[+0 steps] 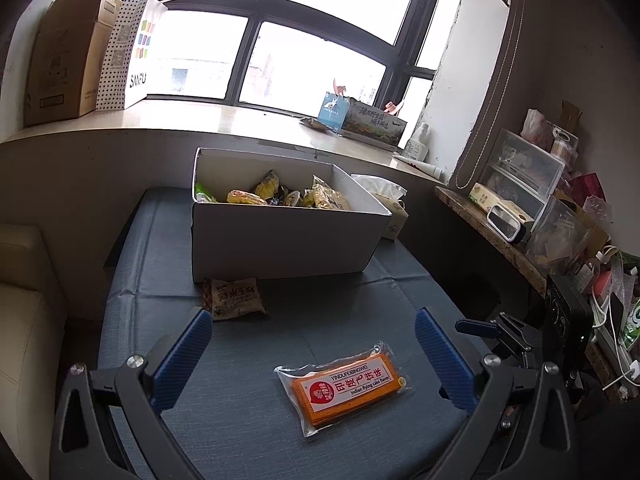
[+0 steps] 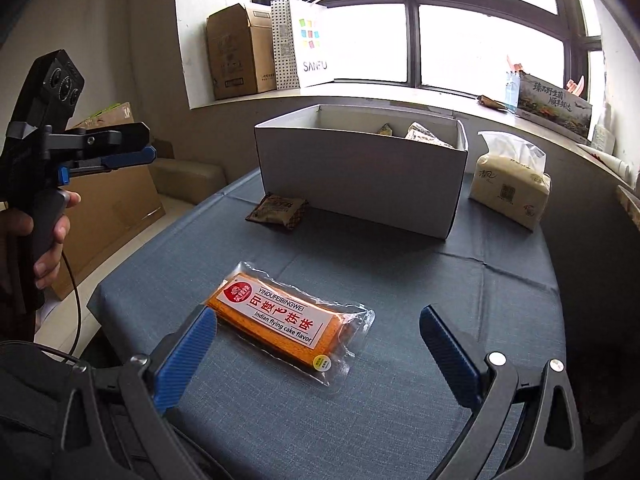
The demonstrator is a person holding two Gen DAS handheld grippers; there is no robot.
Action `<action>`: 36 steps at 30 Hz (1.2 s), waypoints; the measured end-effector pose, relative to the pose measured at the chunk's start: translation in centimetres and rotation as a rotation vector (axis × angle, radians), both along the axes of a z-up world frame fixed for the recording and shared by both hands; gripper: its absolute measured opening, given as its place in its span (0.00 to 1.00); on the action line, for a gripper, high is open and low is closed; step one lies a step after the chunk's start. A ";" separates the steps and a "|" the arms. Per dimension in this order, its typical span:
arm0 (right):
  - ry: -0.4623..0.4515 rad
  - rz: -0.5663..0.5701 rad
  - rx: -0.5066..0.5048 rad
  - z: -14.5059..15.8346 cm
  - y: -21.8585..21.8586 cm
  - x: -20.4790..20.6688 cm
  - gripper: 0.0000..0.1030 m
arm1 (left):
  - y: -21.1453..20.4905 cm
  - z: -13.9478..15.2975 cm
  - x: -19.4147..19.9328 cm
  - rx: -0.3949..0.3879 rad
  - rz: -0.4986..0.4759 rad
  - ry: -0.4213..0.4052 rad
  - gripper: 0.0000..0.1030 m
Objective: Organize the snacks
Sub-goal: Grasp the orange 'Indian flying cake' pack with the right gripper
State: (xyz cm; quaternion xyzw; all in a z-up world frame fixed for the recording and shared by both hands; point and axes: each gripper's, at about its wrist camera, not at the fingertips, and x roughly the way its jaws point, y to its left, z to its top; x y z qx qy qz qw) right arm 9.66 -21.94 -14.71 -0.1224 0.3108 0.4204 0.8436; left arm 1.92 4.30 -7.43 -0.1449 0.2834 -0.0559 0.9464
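An orange snack packet (image 1: 345, 389) lies flat on the blue-grey tablecloth (image 1: 248, 400); it also shows in the right wrist view (image 2: 286, 322). A small brown snack packet (image 1: 236, 298) lies against the front of a white box (image 1: 280, 240) that holds several snacks. The brown packet (image 2: 278, 208) and the box (image 2: 360, 184) also show in the right wrist view. My left gripper (image 1: 314, 334) is open and empty, above the table behind the orange packet. My right gripper (image 2: 318, 330) is open and empty, with the orange packet between its fingers, near the left one.
A tissue pack (image 2: 510, 184) stands right of the box. Cardboard boxes (image 1: 68, 60) and a paper bag (image 1: 134, 48) stand on the windowsill. A cluttered shelf (image 1: 560, 220) is at the right. The left gripper (image 2: 148, 154) appears at the left in the right wrist view.
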 end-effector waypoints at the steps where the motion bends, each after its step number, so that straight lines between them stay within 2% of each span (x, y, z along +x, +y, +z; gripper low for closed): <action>1: 0.003 0.015 -0.015 -0.3 0.4 0.1 1.00 | 0.0 0.1 0.0 0.002 0.000 -0.001 1.00; 8: 0.020 0.163 -0.155 -3.5 4.9 0.3 1.00 | 0.6 -0.1 -0.2 0.006 0.016 0.008 1.00; 14: -0.066 0.455 -0.326 -5.5 8.8 1.1 1.00 | 1.3 -0.5 -0.5 0.010 0.031 0.023 1.00; 18: -0.045 0.599 -0.421 -6.5 10.9 2.7 1.00 | 1.4 -0.8 -0.5 0.014 0.036 0.038 1.00; 22: 0.008 0.714 -0.408 -7.0 11.5 4.0 1.00 | 1.4 -1.1 -0.3 0.022 0.030 0.049 1.00; 23: 0.061 0.723 -0.401 -7.2 11.6 4.7 1.00 | 1.5 -1.2 -0.3 0.024 0.033 0.054 1.00; 25: 0.052 0.734 -0.374 -7.2 11.3 5.0 1.00 | 1.6 -1.5 -0.2 0.027 0.040 0.067 1.00; 26: 0.063 0.723 -0.379 -7.1 11.3 5.0 0.97 | 1.7 -1.6 -0.1 0.029 0.043 0.072 1.00; 27: 0.064 0.711 -0.384 -6.8 11.2 4.9 0.90 | 1.7 -1.7 -0.1 0.031 0.045 0.076 1.00; 28: 0.055 0.714 -0.369 -6.4 10.8 4.6 0.65 | 1.8 -1.9 0.0 0.030 0.045 0.080 1.00; 29: 0.048 0.710 -0.347 -5.9 10.4 4.5 0.61 | 1.9 -2.0 0.2 0.029 0.044 0.084 1.00; 32: 0.057 0.690 -0.327 -5.7 9.0 4.4 0.60 | 1.8 -2.7 1.3 0.040 0.037 0.111 1.00; 34: 0.054 0.642 -0.308 -5.4 8.4 4.7 0.59 | 1.6 -3.3 2.3 0.056 0.027 0.129 1.00; 36: 0.045 0.560 -0.246 -4.5 6.9 5.0 0.59 | 1.7 -4.3 4.1 0.074 0.029 0.163 1.00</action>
